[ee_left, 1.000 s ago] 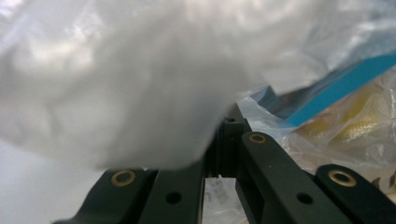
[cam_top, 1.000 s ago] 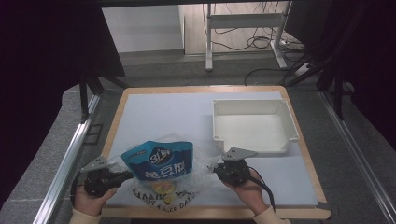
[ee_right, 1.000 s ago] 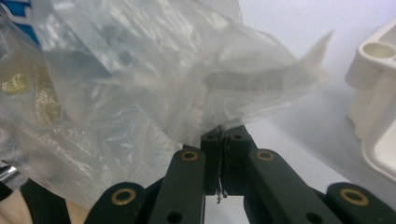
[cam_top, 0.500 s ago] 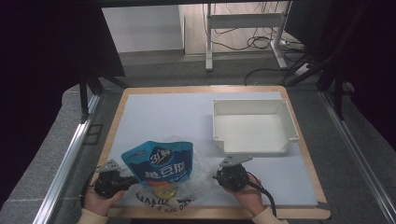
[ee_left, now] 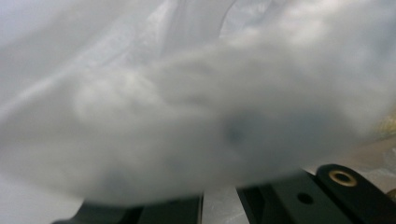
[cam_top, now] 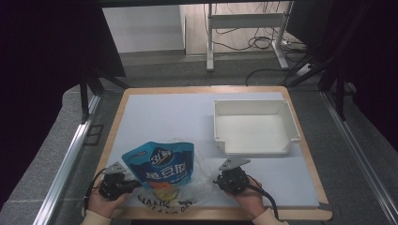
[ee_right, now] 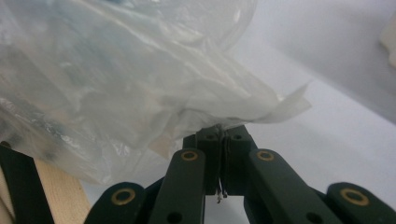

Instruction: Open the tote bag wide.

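1. The person's hands are coming in from the near edge of the table, each wrapped around a gripper and lying low over the surface, forearms angled inward.
2. The left gripper is pointing toward the middle; its jaws are pressed together on the left edge of the clear plastic bag. In the left gripper view the bag's film is lying blurred right over the jaws.
3. The right gripper is facing the left one from the other side. In the right gripper view its jaws are clamped tight on a thin fold of the bag, which is bunching up and away from the jaw tips.
4. Between the two grippers, the bag is sitting on the table near its front edge, and a blue pouch with white lettering is standing up out of it, leaning slightly.
5. Beyond the right gripper, well apart from it, a white tray is resting on the table.
6. Nothing is lying between the grippers and the bag.
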`<state>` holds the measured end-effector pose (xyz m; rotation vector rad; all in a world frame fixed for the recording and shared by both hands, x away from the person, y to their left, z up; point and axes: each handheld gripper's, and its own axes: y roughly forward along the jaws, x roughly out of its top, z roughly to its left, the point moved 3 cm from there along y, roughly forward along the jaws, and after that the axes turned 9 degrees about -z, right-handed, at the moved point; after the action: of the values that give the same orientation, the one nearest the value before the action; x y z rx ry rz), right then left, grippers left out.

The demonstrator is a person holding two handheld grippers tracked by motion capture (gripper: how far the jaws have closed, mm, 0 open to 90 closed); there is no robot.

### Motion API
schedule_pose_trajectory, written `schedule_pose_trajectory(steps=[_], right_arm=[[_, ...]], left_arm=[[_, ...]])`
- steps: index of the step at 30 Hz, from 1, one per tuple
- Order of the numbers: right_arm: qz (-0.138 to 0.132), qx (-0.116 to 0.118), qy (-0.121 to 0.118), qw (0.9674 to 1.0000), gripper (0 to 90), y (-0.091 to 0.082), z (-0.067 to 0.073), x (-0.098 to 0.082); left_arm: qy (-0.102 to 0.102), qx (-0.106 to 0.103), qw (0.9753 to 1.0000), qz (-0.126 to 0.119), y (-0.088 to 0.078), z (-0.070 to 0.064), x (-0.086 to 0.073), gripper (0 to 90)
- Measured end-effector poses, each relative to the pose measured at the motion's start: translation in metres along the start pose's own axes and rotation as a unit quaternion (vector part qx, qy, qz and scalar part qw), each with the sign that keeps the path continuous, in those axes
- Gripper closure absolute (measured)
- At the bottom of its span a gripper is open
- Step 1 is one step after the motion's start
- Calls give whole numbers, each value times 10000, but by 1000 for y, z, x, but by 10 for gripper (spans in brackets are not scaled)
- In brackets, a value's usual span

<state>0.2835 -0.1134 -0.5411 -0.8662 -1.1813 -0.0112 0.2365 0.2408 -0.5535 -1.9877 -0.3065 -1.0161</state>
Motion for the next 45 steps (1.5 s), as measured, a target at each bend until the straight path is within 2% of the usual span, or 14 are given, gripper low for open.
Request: schedule_pose_trajectory(steps=[7,15,18,20,23,25,29,33,35,37,39,41,45], right_arm=[[53,-26,19,10000,859,0,-1,-1],[13,-41,27,10000,854,-2,-3,0],[2,-49,27,10000,851,-2,-3,0],[-13,-54,26,10000,849,-3,-3,0],[-33,-52,49,10000,848,-5,-4,1],[-45,-66,53,10000,848,-5,-5,1],[-48,-71,60,9999,848,-6,-5,1],[-41,-81,44,9999,846,-5,-5,1],[-37,-83,41,10000,844,-5,-5,1],[-40,-83,41,9999,840,-5,-5,1],[-51,-87,51,9999,835,-5,-5,1],[-69,-96,40,9999,829,-6,-6,1],[-109,-123,47,9999,771,-8,-6,2]], left_arm=[[-118,-37,9999,40,1,3,-3,886],[-287,-149,9994,-144,-2,6,-3,816],[-323,-111,9990,-282,-7,4,-3,715],[-287,-62,9986,-448,-13,3,0,600],[-351,-85,9966,-744,-27,2,6,420],[-346,-36,9957,-863,-36,3,8,348],[-402,145,9923,-1165,-56,5,17,262],[-383,228,9905,-1302,-72,7,27,183],[-377,271,9893,-1386,-77,8,32,181],[-385,295,9894,-1371,-78,10,37,185],[-392,295,9899,-1333,-75,12,41,231],[-356,278,9911,-1251,-69,15,44,317],[-372,207,9934,-1064,-58,17,41,609]])
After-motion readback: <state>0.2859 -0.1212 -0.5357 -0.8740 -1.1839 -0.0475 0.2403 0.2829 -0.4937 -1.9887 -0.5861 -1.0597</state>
